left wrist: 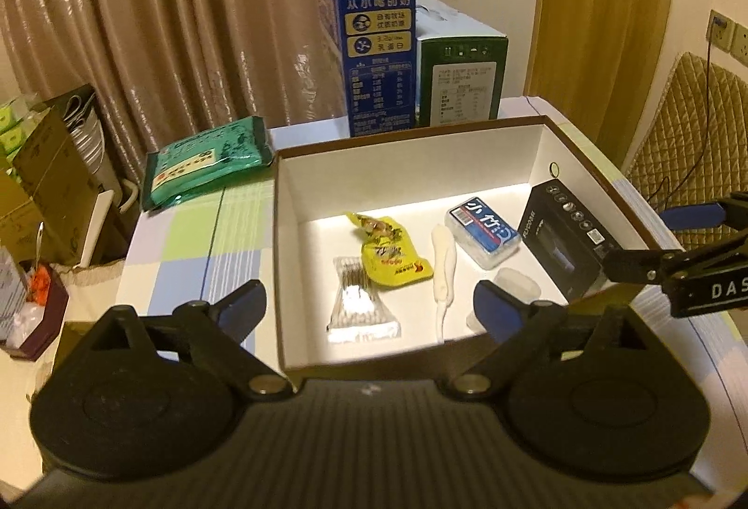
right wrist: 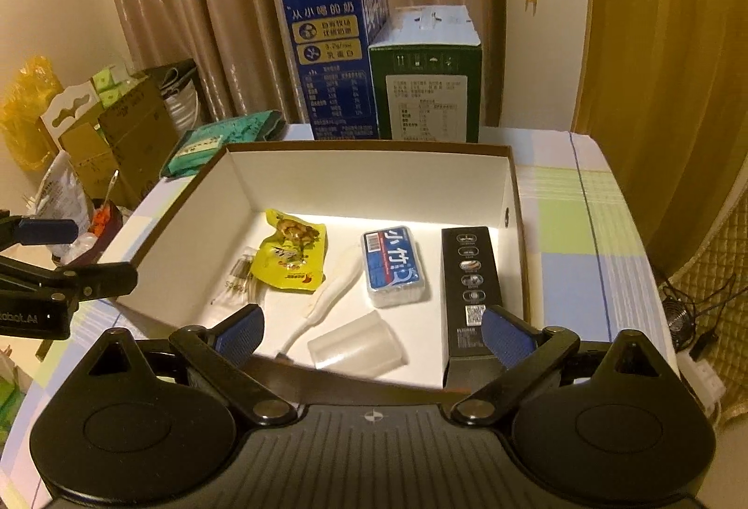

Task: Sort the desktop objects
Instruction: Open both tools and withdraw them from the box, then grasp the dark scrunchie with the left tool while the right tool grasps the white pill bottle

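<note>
Left hand-held gripper: hanging wide with nothing between its fingers, over the near edge of the box, seemingly free for another pick.
Right hand-held gripper: also standing wide and empty, poised over the box's near wall, by the near end of the black carton.
Box: sitting in the middle of the surface, open-topped, serving as the bin for the sorted things.
Contents: snack pack lying partly over the swab bag at the left; white tube in the middle; blue case beside it; clear cup lying tipped by the near wall; black carton lying along the right wall.
Outside: green pack lying at the far left corner of the surface; milk boxes standing at the far edge.
Progress: small items are looking gathered; the green pack is possibly still waiting.
</note>
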Tool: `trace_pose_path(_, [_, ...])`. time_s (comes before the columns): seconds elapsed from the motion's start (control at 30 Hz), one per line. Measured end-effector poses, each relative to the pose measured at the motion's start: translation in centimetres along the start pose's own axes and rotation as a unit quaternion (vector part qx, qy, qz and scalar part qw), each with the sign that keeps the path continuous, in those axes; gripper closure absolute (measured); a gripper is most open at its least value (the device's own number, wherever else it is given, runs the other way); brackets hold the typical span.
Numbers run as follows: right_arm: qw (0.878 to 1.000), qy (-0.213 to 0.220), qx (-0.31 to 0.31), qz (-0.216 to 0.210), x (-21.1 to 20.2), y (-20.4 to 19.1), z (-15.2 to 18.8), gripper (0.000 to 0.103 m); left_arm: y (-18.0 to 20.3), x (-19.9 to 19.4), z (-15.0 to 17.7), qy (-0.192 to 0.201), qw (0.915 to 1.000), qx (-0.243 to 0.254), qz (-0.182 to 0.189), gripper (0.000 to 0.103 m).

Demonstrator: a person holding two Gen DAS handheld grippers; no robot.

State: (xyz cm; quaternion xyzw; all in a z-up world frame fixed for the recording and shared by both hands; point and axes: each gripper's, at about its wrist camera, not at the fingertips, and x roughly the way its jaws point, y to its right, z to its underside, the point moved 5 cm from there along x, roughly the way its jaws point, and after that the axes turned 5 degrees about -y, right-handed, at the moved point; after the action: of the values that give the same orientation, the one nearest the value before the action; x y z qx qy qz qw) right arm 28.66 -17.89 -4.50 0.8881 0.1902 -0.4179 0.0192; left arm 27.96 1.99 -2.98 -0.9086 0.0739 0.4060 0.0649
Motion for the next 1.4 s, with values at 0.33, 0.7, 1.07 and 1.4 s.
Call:
trace_pose_path(0.33, [1.000, 0.013, -0.013, 0.004, -3.1, -1.3, 3.3, 0.006, 0.2, -3.3, 4.3, -0.006, 0.9999, -0.005, -0.010, 0.009])
trace_pose_path(0.7, [0.999, -0.039, -0.012, -0.003, -2.2, -1.7, 8.4, 0.006, 0.0, -3.2, 9.2, -0.049, 0.9983, -0.030, -0.007, 0.010])
trace_pose_path(1.07, [0.996, -0.083, -0.015, -0.003, -0.1, -2.0, 12.2, 0.006, 0.5, -1.2, 12.3, -0.079, 0.9966, -0.025, 0.006, 0.014])
trace_pose_path(1.4, [0.994, -0.109, -0.029, -0.002, 2.9, -3.3, 14.9, 0.007, -0.5, 0.9, 13.4, -0.092, 0.9954, -0.027, 0.005, 0.015])
